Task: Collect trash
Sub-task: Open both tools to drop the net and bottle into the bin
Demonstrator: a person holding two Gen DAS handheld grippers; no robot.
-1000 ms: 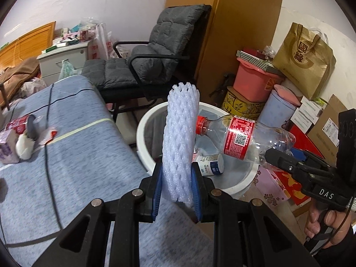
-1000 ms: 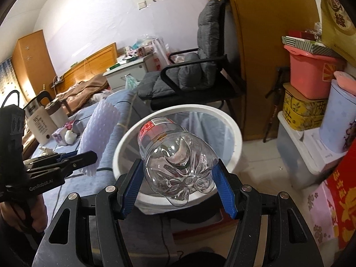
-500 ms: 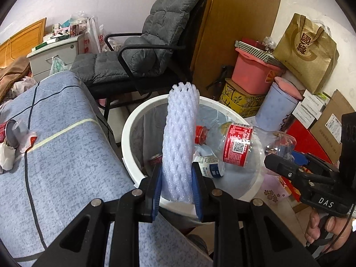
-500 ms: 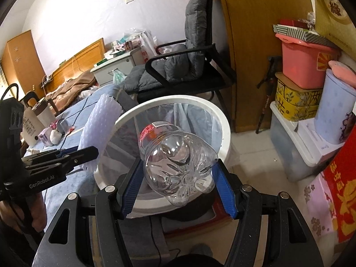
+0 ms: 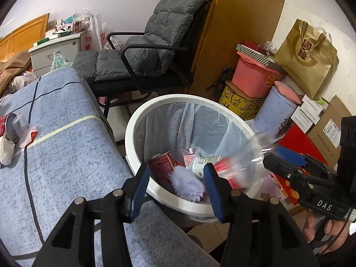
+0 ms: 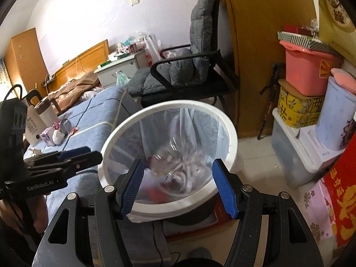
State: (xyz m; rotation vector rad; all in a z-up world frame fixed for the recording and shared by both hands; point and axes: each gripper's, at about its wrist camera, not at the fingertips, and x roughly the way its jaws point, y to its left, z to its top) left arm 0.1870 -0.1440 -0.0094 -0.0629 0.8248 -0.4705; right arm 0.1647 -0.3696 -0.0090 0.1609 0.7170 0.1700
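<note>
Gaping wide, the left tool held nothing between its blue pads; it hung over the near rim of the white trash bin. Framed between those pads, the white foam net sleeve lay blurred inside the bin, against the near wall. The right tool was spread just as wide above the same bin, also gripping nothing. Just ahead of it the clear plastic bottle showed as a smeared shape within the bin's mouth; from the left wrist view the bottle appeared streaked, its red label over the right side of the bin, just beyond the right tool's fingertips. Whether it touched anything could not be told.

Deeper in the bin, which was lined with a thin clear bag, sat a red can, a small pink carton and a white cup-like container, bunched together.

Left of the bin stood the worktop under a blue-grey cloth, its edge close beside the rim. A few wrappers and a can lay at its far left. Behind the bin stood a grey cushioned chair. To the right, well apart from the tools, were a pink tub, a yellow patterned box and a brown paper bag.
</note>
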